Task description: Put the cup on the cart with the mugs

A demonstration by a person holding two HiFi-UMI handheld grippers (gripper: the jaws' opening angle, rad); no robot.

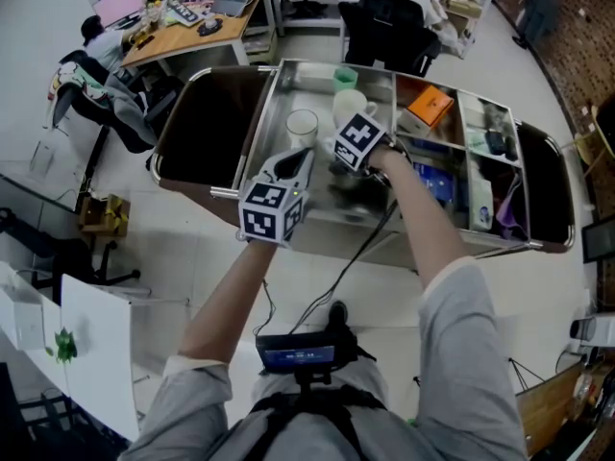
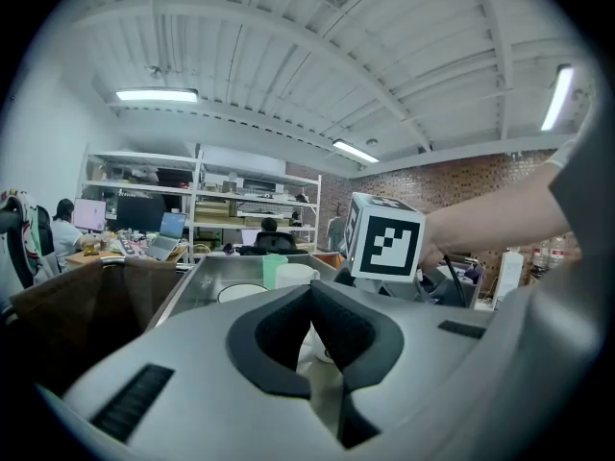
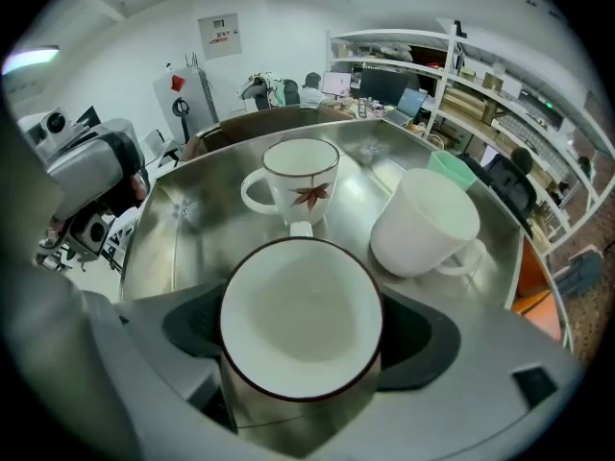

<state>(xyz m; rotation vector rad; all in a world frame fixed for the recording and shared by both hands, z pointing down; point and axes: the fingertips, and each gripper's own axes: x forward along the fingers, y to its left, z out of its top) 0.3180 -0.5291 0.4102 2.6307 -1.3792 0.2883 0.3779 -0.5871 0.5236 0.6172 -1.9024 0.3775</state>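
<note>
A white cup with a dark rim [image 3: 300, 315] sits between the pads of my right gripper [image 3: 303, 329], which is shut on it just above the steel cart tray [image 3: 183, 229]. Ahead of it stand a mug with a red leaf [image 3: 300, 181], a plain white mug [image 3: 423, 224] and a green cup [image 3: 452, 169]. In the head view my right gripper [image 1: 341, 157] is over the tray near the white mug [image 1: 348, 104]; its marker cube hides the held cup. My left gripper [image 1: 300, 158] hovers beside it at the tray's front, shut and empty, its tips [image 2: 312, 291] meeting.
The cart [image 1: 288, 209] has dark bins at both ends [image 1: 207, 123] and compartments on the right with an orange box [image 1: 430, 106] and small items. Behind it are a desk with laptops [image 1: 192, 17] and an office chair [image 1: 389, 22]. A cable hangs at the cart's front.
</note>
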